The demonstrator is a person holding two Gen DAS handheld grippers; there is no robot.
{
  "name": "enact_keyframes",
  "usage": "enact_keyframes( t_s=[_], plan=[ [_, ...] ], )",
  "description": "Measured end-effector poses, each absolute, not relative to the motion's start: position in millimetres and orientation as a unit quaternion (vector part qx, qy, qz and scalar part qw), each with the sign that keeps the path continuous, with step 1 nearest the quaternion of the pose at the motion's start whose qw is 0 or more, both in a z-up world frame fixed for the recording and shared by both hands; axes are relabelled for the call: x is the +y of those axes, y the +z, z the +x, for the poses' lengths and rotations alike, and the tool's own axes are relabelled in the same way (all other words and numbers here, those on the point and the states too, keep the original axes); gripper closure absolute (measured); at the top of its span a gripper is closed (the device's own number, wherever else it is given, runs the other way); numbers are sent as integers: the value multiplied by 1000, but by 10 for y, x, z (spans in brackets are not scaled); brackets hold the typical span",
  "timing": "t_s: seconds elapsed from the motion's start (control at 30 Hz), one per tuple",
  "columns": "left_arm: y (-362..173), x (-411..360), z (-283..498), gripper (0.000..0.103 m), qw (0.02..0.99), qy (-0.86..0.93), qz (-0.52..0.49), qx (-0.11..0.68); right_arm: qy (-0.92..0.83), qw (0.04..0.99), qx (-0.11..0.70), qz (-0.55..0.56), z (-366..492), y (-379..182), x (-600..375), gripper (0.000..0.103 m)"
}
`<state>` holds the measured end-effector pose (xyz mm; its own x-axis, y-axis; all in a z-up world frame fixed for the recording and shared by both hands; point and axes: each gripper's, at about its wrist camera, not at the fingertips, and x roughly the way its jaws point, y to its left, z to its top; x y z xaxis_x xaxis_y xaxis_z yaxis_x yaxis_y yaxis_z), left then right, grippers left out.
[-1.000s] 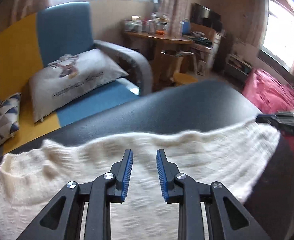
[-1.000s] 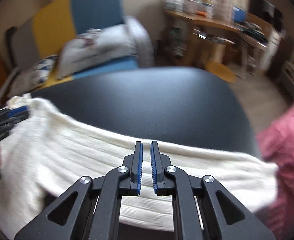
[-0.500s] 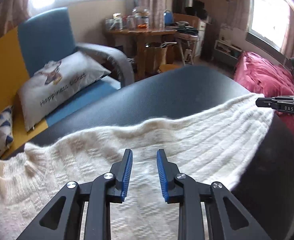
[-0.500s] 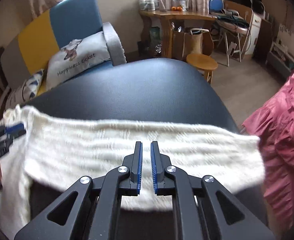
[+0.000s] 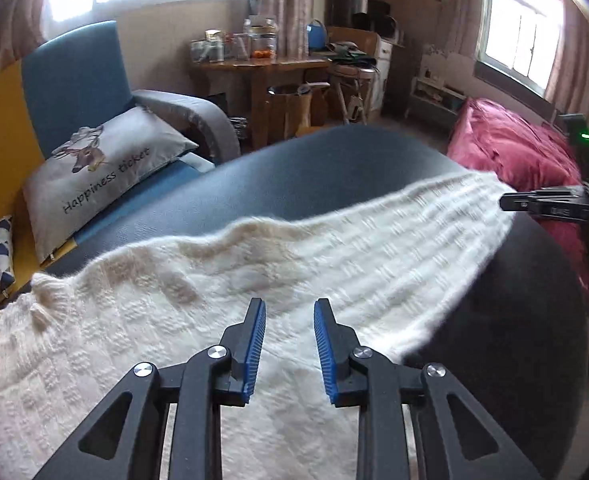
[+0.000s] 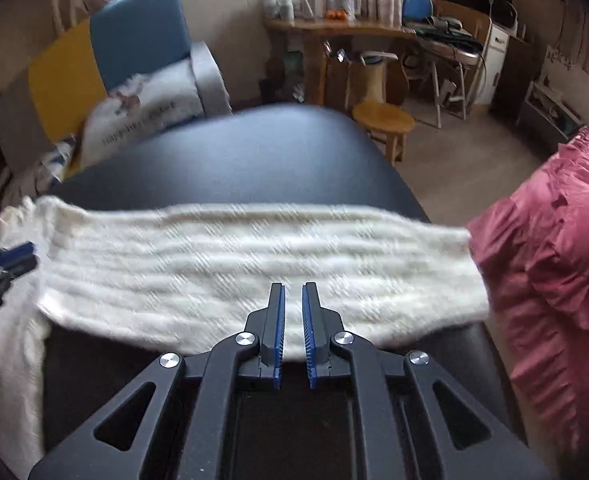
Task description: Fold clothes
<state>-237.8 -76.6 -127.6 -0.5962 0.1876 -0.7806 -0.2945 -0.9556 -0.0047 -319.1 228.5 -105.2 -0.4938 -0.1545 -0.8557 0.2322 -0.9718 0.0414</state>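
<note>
Left tongs (image 5: 289, 346) were parted and empty, right tongs (image 6: 292, 330) nearly clenched on nothing, above a white knit sweater (image 5: 222, 300).
The sweater lay across the black bench (image 6: 254, 160), one sleeve stretched sideways; folding seemed barely begun.

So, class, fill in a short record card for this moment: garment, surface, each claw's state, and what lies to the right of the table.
garment: white knit sweater, spread out, one sleeve stretched sideways
surface: black table
left claw: open, above the sweater body, nothing gripped
right claw: nearly shut, nothing between the pads, over the sleeve's near edge
right of table: pink bedding
</note>
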Motion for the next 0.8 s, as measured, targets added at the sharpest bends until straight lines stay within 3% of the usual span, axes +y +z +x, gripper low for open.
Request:
enact_keyframes(
  t_s=[0.13,0.27,0.67,0.8],
  plan=[
    [-1366,-651,-2347,78,139,885,-437,77,-864,113,-57,487,-3270,-1063,2685,93],
    [-1227,-737,-2337,78,139,892,-428,47,-884,81,-91,451,-3378,-870,3033,93],
    [-1337,-762,-2349,78,120,892,-434,41,-871,24,-12,490,-3932,-1075,2976,93],
    [-1237,-895,-2310,78,101,903,-417,17,-886,65,-18,458,-3826,-846,2772,93]
  ],
)
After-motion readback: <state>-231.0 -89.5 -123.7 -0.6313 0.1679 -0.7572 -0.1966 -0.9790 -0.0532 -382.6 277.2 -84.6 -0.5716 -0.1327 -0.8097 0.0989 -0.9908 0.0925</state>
